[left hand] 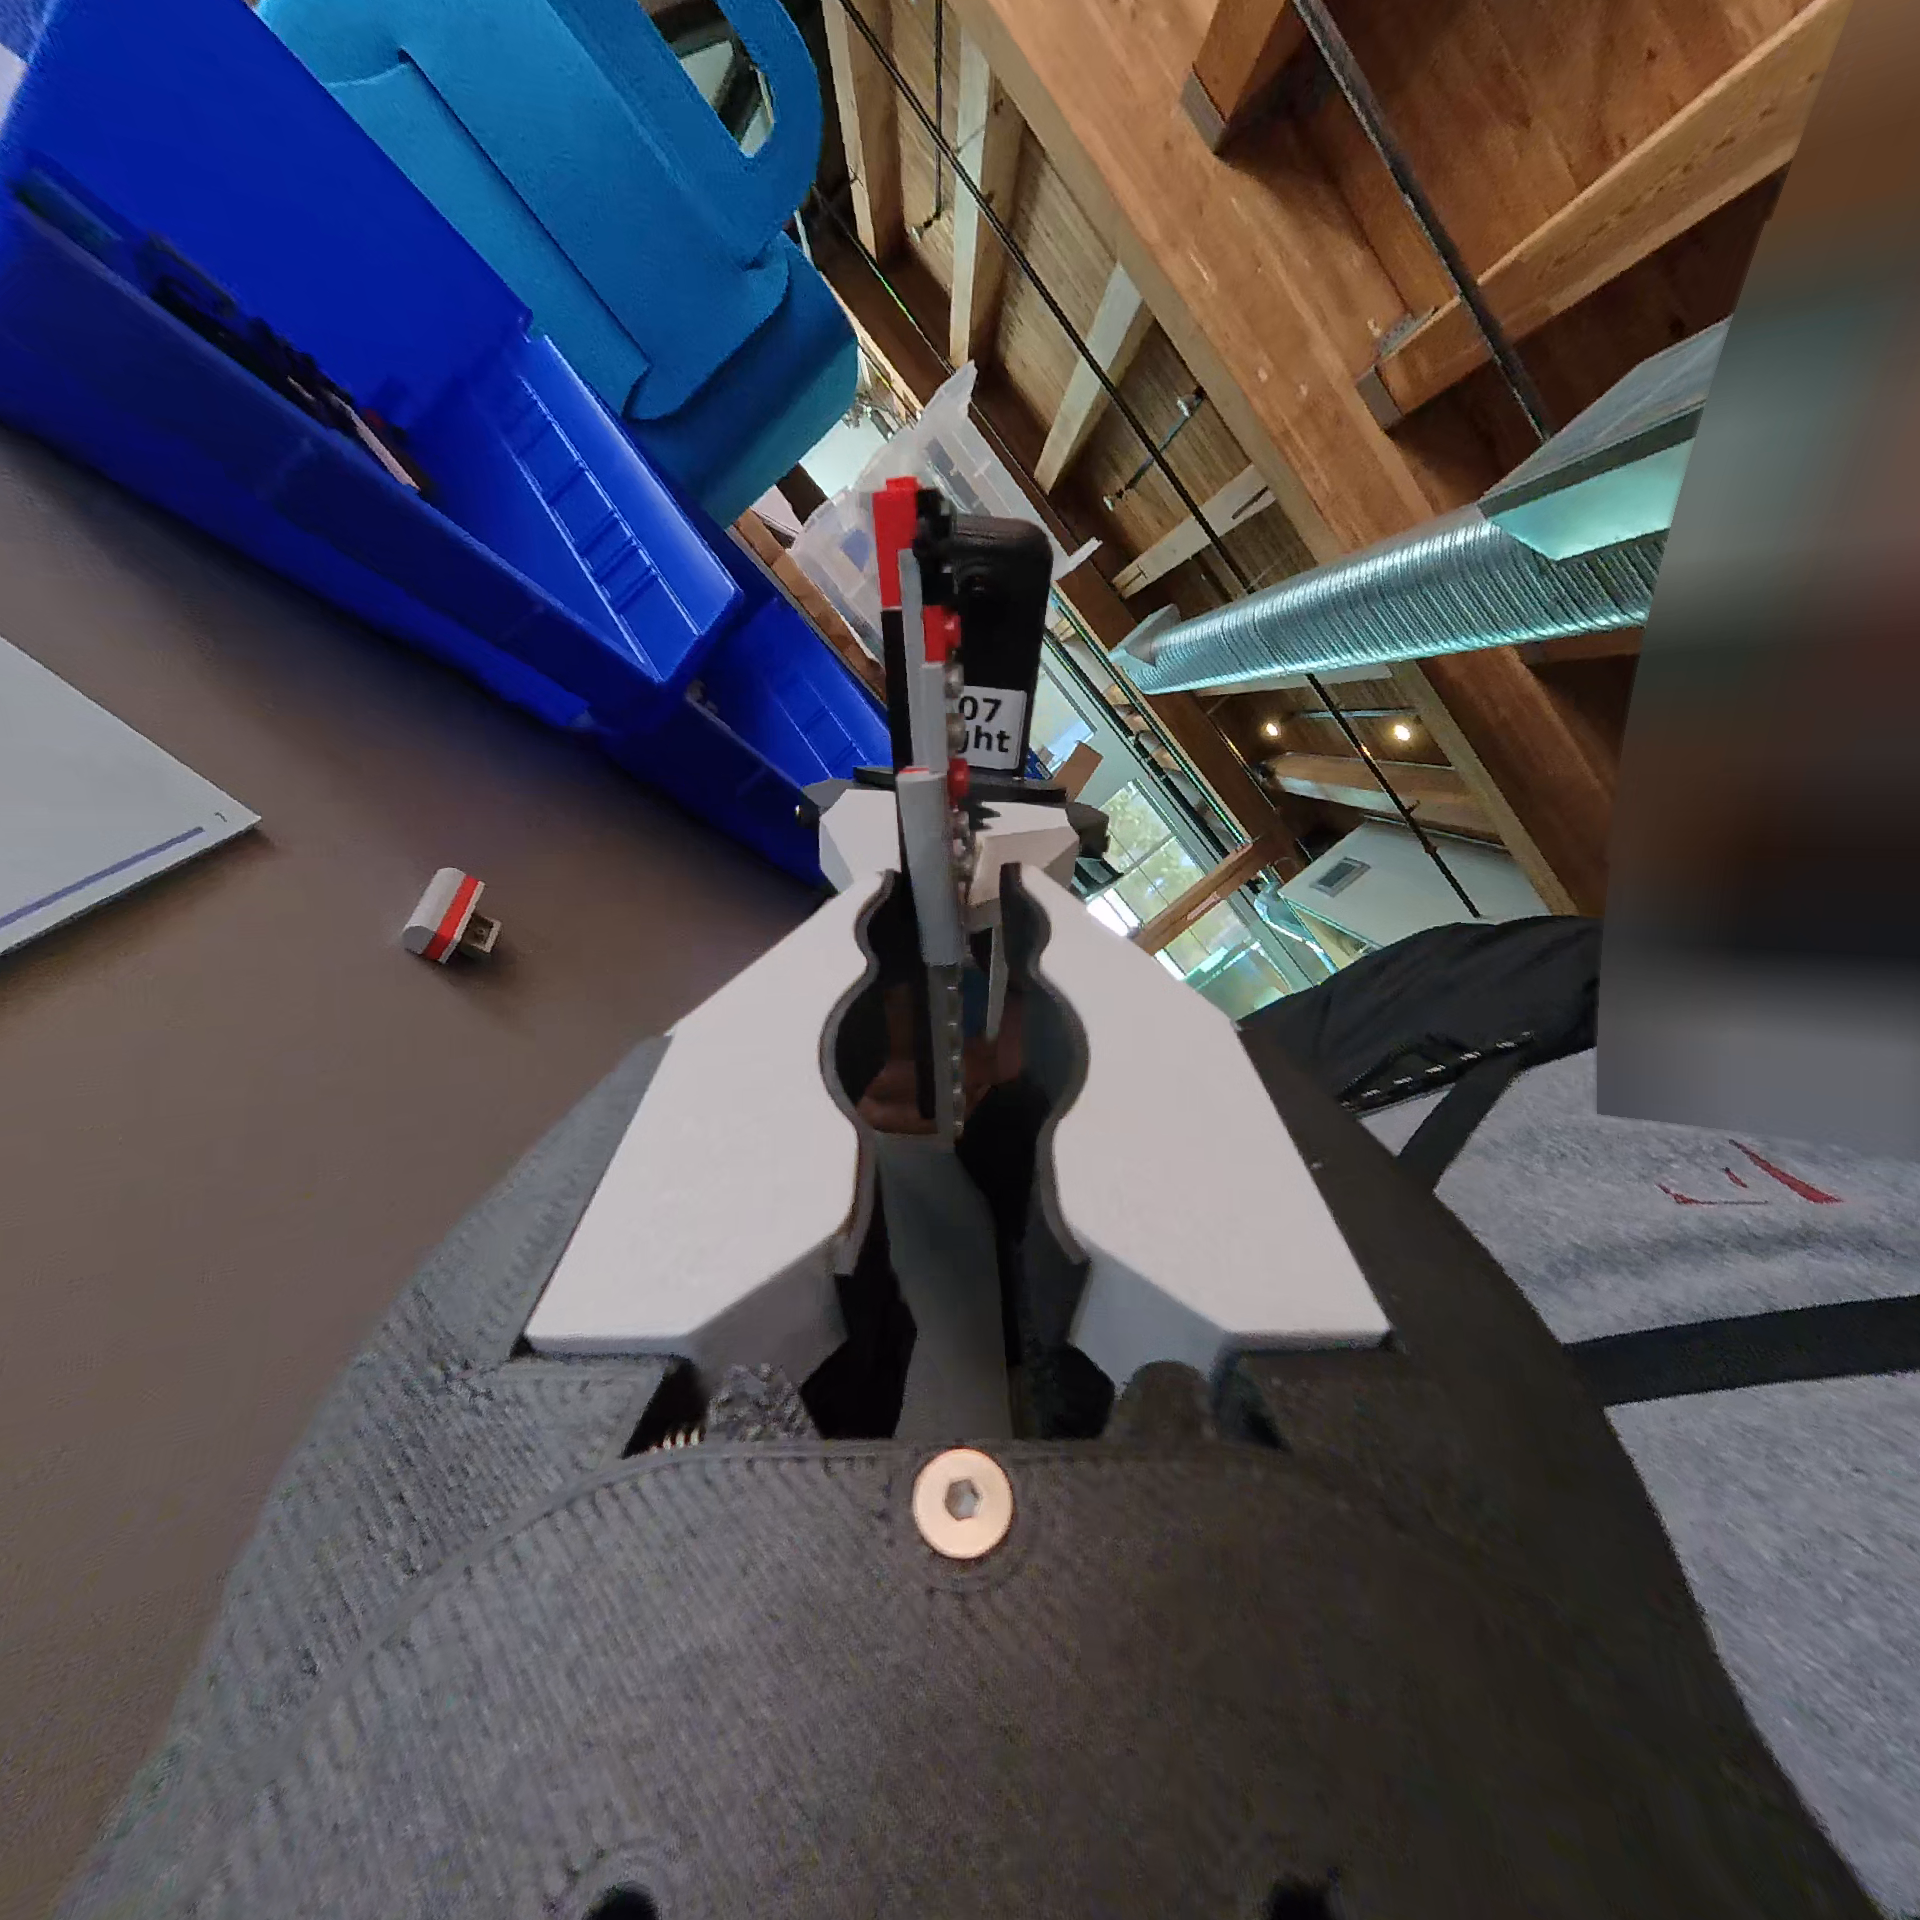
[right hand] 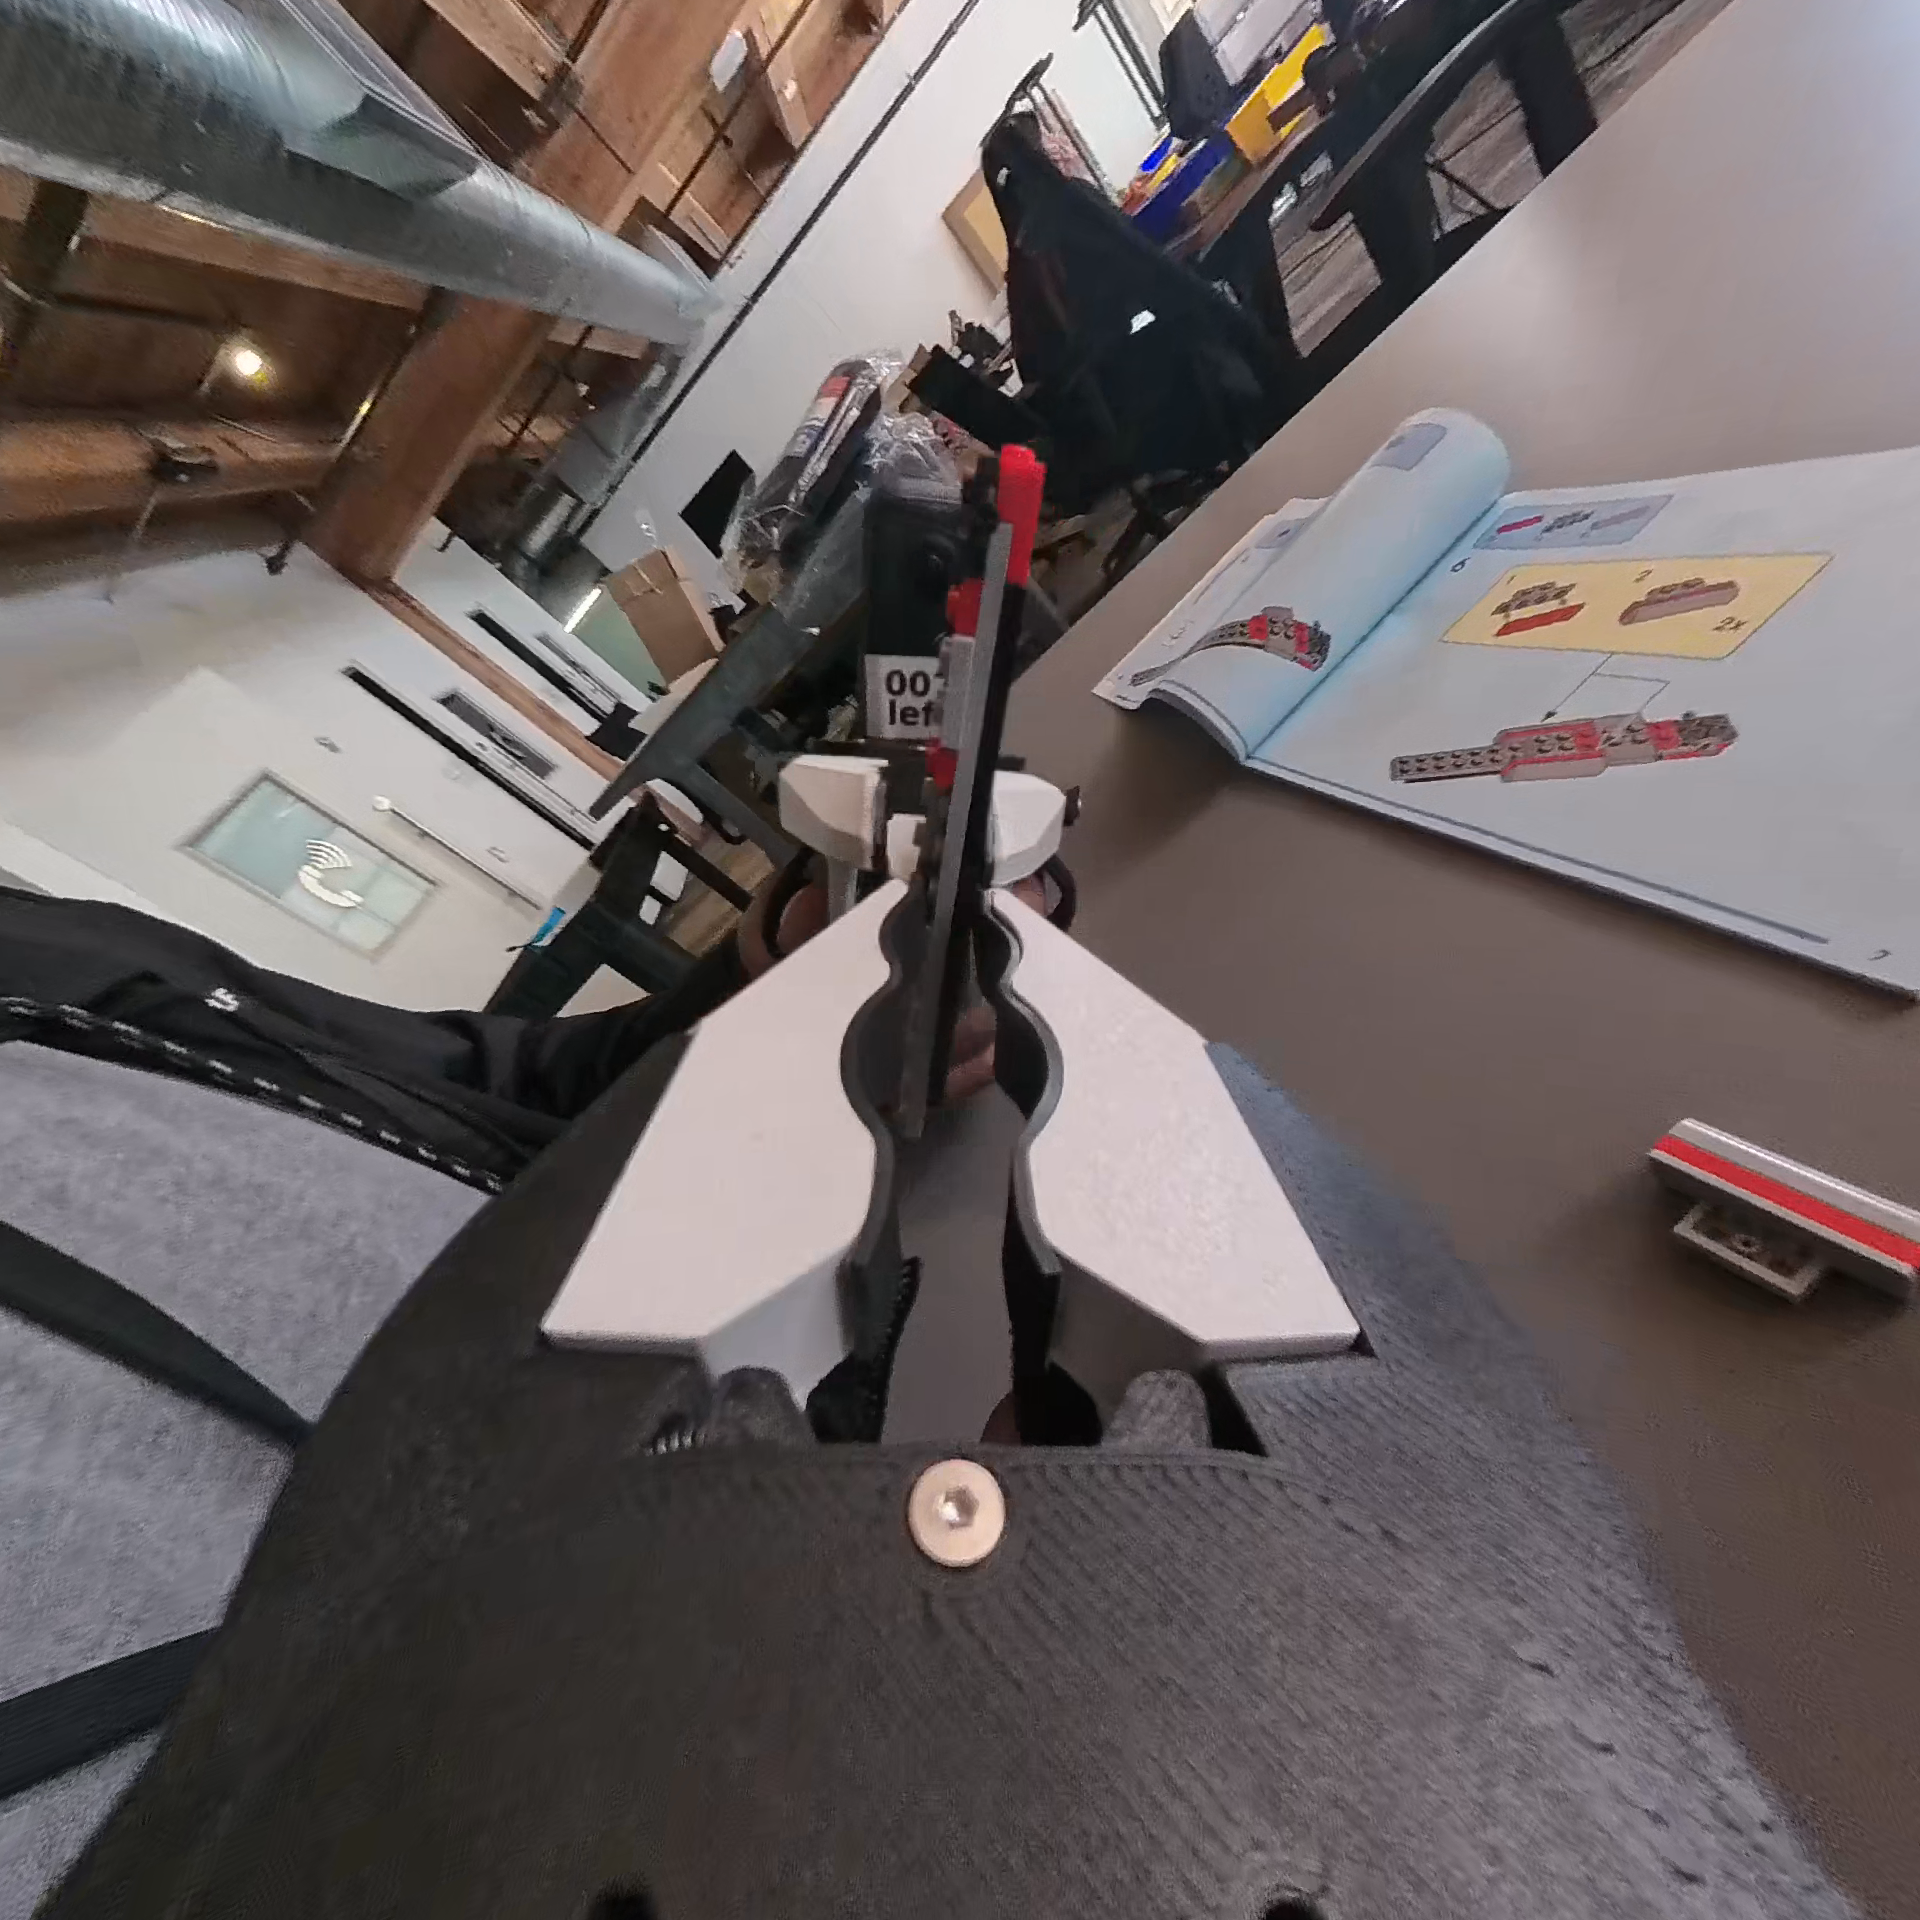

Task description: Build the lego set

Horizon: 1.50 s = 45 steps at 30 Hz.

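Both grippers are raised above the brown table (right hand: pixel 1403 1039) and face each other; between them they hold one long thin lego assembly (left hand: pixel 925 831) of grey, black and red pieces, which stands edge-on in both views. The left gripper (left hand: pixel 940 894) is clenched on one end of it; the right gripper (right hand: pixel 940 904) is clenched on the other end. On the table lies a small white and red lego piece (left hand: pixel 449 914), well apart from the grippers; a longer grey piece with a red stripe (right hand: pixel 1797 1205) lies near the open instruction booklet (right hand: pixel 1621 665). Blue bins (left hand: pixel 343 343) stand at the table's far side.
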### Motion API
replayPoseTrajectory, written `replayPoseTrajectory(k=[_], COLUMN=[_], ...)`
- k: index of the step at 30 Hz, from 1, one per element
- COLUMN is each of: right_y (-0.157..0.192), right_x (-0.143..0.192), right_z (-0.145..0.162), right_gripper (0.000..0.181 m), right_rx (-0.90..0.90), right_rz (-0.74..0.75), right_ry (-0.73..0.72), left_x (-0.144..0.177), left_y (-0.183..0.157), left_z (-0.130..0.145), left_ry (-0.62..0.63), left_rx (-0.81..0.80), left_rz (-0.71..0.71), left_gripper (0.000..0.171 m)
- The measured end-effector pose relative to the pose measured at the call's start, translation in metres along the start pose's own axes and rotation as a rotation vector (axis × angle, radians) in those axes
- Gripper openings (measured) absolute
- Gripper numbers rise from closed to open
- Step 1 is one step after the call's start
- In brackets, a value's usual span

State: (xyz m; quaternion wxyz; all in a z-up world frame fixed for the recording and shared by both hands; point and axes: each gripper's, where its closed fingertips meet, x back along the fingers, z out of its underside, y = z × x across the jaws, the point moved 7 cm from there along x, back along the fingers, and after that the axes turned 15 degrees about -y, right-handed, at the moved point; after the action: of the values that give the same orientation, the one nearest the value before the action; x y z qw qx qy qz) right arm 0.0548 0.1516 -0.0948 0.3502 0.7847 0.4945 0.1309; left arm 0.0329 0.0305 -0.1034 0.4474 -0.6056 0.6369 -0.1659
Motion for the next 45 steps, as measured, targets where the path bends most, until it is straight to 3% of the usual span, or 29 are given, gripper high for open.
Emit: replayPoseTrajectory(k=[9,24,45], right_y=[0.0057,0.0026,0.0069], right_x=[-0.0027,-0.0030,-0.0063], right_z=[-0.0038,-0.0006,0.0014], right_gripper=[0.010,0.011,0.011], right_rx=[-0.031,0.032,0.074], right_rz=[-0.029,-0.009,-0.029], right_ry=[0.017,0.069,0.118], left_x=[0.0010,0.0043,0.0062], left_y=[-0.0024,0.0026,0.0004], left_z=[-0.0046,-0.0019,-0.0024], left_ry=[0.004,0.043,0.040], left_rx=[0.006,0.093,0.072], left_rz=[0.054,-0.032,-0.008], left_gripper=[0.011,0.011,0.012])
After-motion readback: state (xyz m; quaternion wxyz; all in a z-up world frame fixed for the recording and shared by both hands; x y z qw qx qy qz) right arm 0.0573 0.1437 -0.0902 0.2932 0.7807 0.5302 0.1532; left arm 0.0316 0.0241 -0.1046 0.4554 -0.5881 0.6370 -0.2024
